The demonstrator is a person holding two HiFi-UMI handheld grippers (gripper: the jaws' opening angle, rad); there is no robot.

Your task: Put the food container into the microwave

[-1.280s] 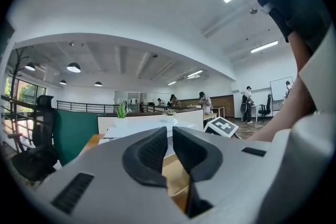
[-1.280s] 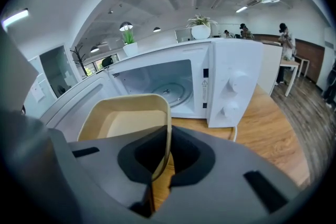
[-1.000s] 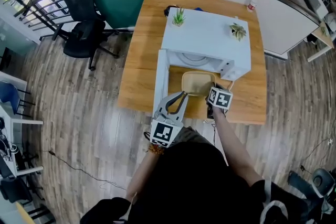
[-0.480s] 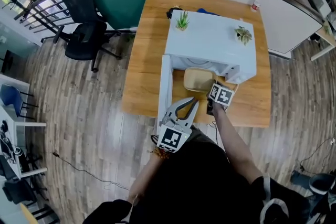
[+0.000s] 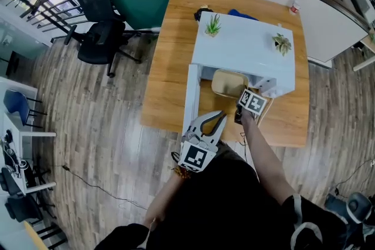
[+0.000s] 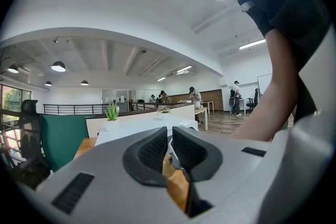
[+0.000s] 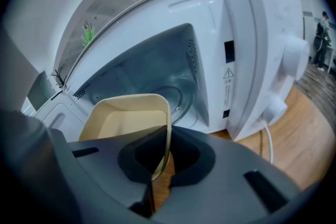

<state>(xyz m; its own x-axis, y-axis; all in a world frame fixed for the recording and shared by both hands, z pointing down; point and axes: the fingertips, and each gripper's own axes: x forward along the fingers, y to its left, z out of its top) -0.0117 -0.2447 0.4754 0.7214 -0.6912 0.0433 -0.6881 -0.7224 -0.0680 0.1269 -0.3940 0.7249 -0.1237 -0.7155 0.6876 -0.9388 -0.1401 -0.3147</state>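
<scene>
The white microwave [image 5: 246,47] stands on the wooden table [image 5: 170,67] with its door [image 5: 192,96] swung open to the left. A beige food container [image 5: 229,82] hangs at the mouth of the cavity, empty inside in the right gripper view [image 7: 126,115]. My right gripper [image 7: 167,150] is shut on the container's near wall, its marker cube [image 5: 253,103] just behind. The cavity [image 7: 157,73] with its glass turntable lies straight ahead. My left gripper [image 5: 215,120] hovers near the door's free end, shut with nothing in it [image 6: 169,140].
Two small potted plants [image 5: 213,25] [image 5: 282,43] sit on the microwave's top. Its control panel with knobs [image 7: 294,55] is right of the cavity, a white cable [image 7: 265,136] below it. A bottle [image 5: 296,4] stands at the table's far right, a black office chair [image 5: 96,38] to the left.
The right gripper has carried the container forward from in front of the microwave to the cavity's mouth. The left gripper has stayed by the open door.
</scene>
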